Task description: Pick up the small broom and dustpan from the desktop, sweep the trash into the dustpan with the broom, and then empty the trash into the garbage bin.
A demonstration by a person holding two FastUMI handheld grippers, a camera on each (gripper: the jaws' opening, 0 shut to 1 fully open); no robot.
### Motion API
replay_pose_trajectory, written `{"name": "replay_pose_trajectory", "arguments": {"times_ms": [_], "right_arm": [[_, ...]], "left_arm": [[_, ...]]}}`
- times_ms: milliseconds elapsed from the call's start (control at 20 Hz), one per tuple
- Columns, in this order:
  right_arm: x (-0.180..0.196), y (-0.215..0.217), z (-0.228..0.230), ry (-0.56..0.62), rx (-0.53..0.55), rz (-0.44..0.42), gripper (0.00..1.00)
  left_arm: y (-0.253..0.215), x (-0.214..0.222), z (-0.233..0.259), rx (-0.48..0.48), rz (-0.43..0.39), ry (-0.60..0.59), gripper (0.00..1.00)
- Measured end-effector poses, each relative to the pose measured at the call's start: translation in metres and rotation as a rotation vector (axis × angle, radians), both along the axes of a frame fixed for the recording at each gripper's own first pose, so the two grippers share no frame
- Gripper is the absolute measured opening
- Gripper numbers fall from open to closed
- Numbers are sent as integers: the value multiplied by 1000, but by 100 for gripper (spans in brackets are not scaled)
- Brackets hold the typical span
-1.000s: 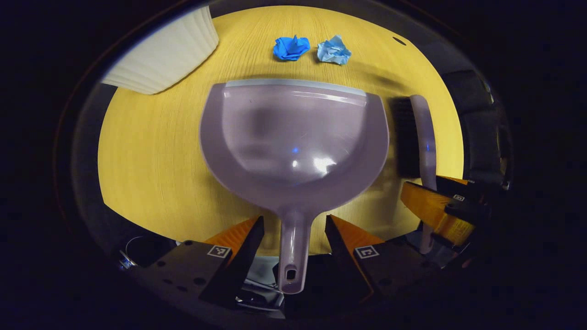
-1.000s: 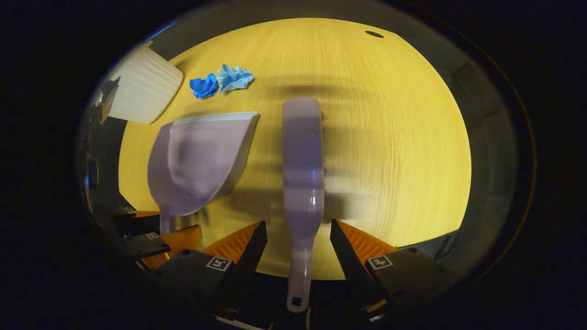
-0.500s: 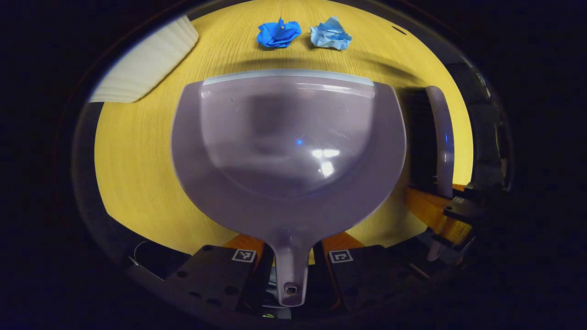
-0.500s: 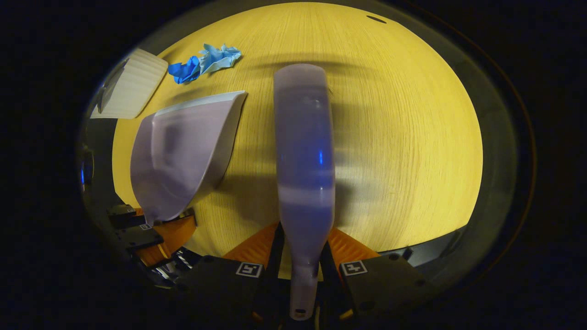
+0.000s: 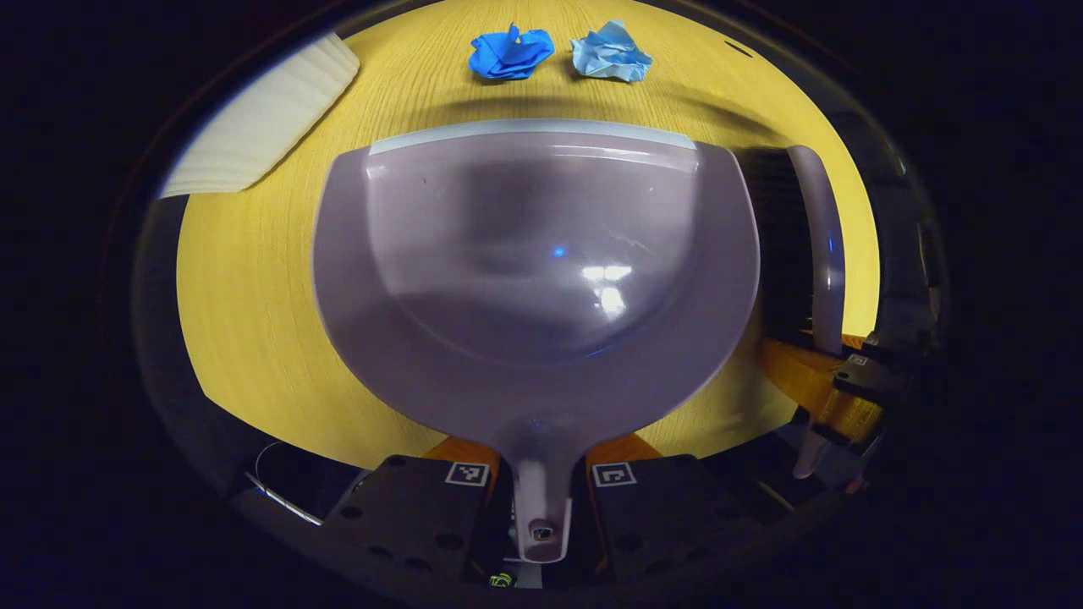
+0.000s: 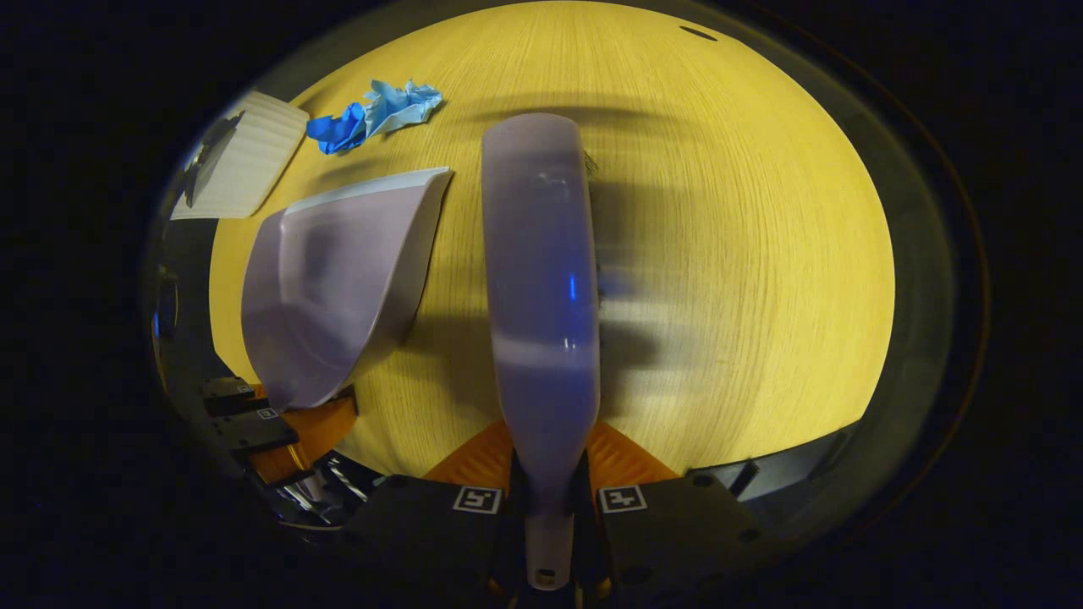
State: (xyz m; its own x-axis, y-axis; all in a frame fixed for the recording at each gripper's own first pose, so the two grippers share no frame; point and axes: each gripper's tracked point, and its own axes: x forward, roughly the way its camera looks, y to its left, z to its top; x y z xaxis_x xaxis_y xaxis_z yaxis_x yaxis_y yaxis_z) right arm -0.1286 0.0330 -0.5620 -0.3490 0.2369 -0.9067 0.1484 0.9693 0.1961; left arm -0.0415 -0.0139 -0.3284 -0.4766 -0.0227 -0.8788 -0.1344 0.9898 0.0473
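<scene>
A pale lilac dustpan (image 5: 533, 279) lies on the yellow wooden desktop (image 5: 254, 296), its mouth facing away from me. My left gripper (image 5: 541, 461) is shut on its handle. The matching small broom (image 6: 541, 279) stretches forward along the desk with my right gripper (image 6: 550, 482) shut on its handle; its dark bristles (image 5: 774, 245) face the dustpan. Two crumpled paper balls, dark blue (image 5: 508, 55) and light blue (image 5: 609, 57), lie beyond the dustpan's lip. In the right gripper view the dustpan (image 6: 338, 288) sits left of the broom, and the paper balls (image 6: 372, 114) lie far left.
A white ribbed bin (image 5: 262, 127) stands at the desk's far left corner, also at the left in the right gripper view as the bin (image 6: 241, 161). A small dark hole (image 6: 698, 34) marks the desktop's far side. The desk's near edge runs just before both grippers.
Both grippers moved forward and went from open to shut, the left on the dustpan handle and the right on the broom handle. Both tools now look larger and closer.
</scene>
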Motion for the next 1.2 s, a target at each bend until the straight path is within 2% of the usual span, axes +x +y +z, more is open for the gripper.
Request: {"name": "replay_pose_trajectory", "arguments": {"times_ms": [100, 150, 200, 250, 300, 600, 800, 900, 1050, 1200], "right_arm": [[0, 6, 4, -4, 59, 15, 23], [3, 9, 7, -7, 88, 21, 17], [4, 11, 10, -13, 110, 16, 23], [10, 11, 11, -18, 121, 2, 18], [18, 10, 12, -35, 127, -3, 18], [99, -28, 10, -178, 39, 42, 18], [177, -54, -22, -249, -51, 179, 18], [206, -58, -36, -265, -76, 298, 18], [244, -56, -54, -304, -111, 528, 18], [256, -41, -70, -282, -104, 623, 17]], "left_arm": [[6, -4, 2, -14, -43, 10, 27], [10, -6, 3, -15, -67, 9, 27], [14, -6, 5, -20, -83, 2, 26], [17, -6, 7, -28, -103, -11, 26], [21, -5, 9, -34, -126, -22, 26], [58, -2, 20, -16, -273, -53, 24], [87, 3, 29, 6, -380, -47, 24], [96, 5, 28, 9, -423, -40, 24], [99, 5, 26, -10, -424, -40, 26], [102, 0, 24, -17, -429, -31, 24]]}}
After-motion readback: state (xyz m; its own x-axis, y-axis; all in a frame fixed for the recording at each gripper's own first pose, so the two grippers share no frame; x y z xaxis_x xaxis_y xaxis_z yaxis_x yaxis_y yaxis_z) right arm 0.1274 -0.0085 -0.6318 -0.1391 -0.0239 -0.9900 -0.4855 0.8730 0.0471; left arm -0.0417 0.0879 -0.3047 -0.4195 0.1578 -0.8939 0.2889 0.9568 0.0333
